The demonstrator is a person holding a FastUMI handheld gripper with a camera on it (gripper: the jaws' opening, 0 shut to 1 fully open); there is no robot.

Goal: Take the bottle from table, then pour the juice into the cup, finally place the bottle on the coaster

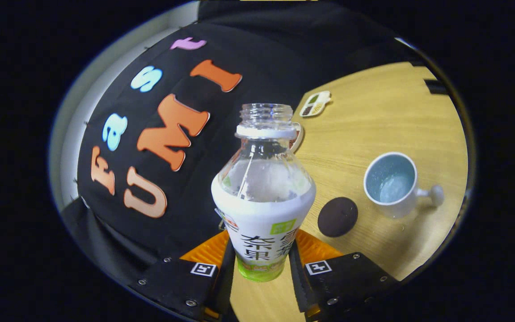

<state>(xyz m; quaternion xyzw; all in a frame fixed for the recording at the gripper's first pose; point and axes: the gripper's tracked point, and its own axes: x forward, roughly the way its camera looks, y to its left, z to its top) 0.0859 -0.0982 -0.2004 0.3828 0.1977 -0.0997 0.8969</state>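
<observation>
Gripper view. Tongs (259, 264) pinching the lower body of the bottle (263, 197), one finger pressed on each side; the bottle is uncapped, held clear of the tabletop (373, 120), and the scene appears tilted. Beyond the fingers, to the right, lies a dark round coaster (337, 217); just past it stands a white cup (392, 184), handle turned away from the bottle. Farther back, a small flat multicoloured item (315, 103). Wood-grain tabletop; black cloth wall behind.
</observation>
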